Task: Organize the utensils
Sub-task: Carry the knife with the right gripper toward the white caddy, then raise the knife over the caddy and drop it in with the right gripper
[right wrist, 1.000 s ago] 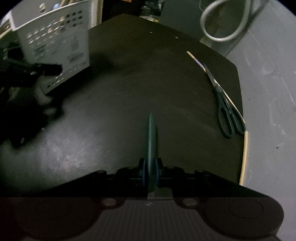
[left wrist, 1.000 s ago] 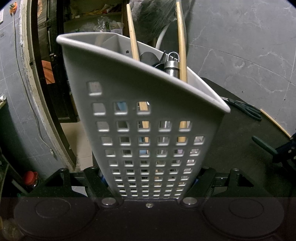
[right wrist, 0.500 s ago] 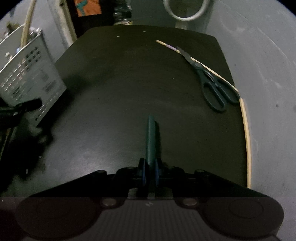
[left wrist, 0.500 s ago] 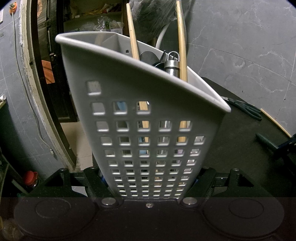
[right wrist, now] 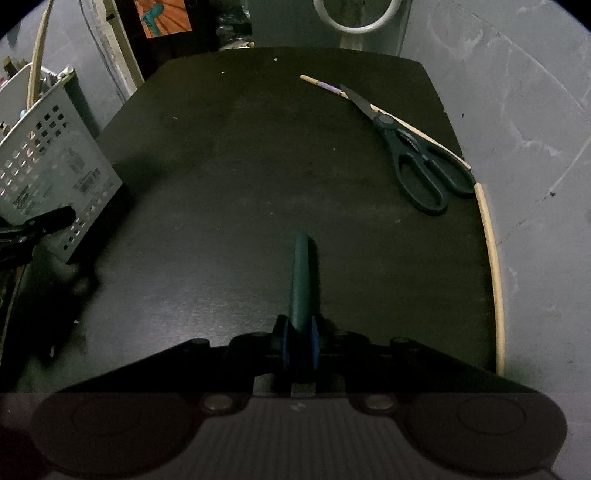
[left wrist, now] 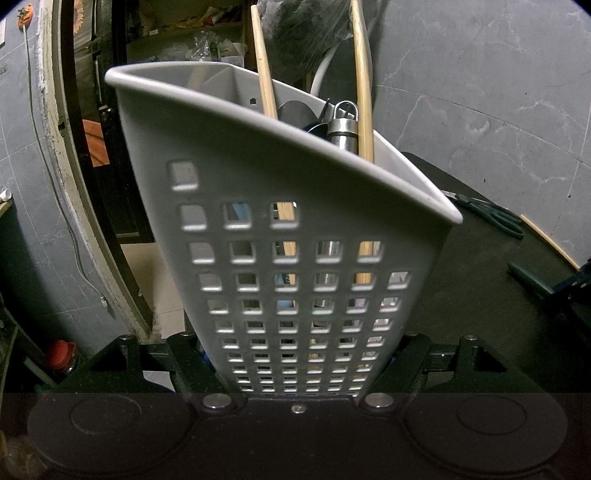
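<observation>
A grey perforated utensil basket point(left wrist: 295, 229) stands tilted between the fingers of my left gripper point(left wrist: 295, 354), which is shut on its lower end. Two wooden sticks point(left wrist: 264, 85) and a metal utensil point(left wrist: 343, 129) stand inside it. The basket point(right wrist: 48, 166) shows at the left edge of the right wrist view. My right gripper point(right wrist: 298, 332) is shut on a dark green utensil handle point(right wrist: 301, 277) that points forward, just above the black table point(right wrist: 240, 166). In the left wrist view this handle point(left wrist: 528, 277) shows at the far right.
Dark green scissors point(right wrist: 417, 162) lie at the table's right side, across a thin chopstick point(right wrist: 325, 85) with a purple band. A long wooden stick point(right wrist: 491, 266) runs along the right edge. Grey tiled floor surrounds the table. A white ring-shaped object point(right wrist: 354, 22) stands behind it.
The right gripper rolled and swung right with the green-handled utensil, so the basket slid to the left edge of its view. The left gripper and basket stayed still.
</observation>
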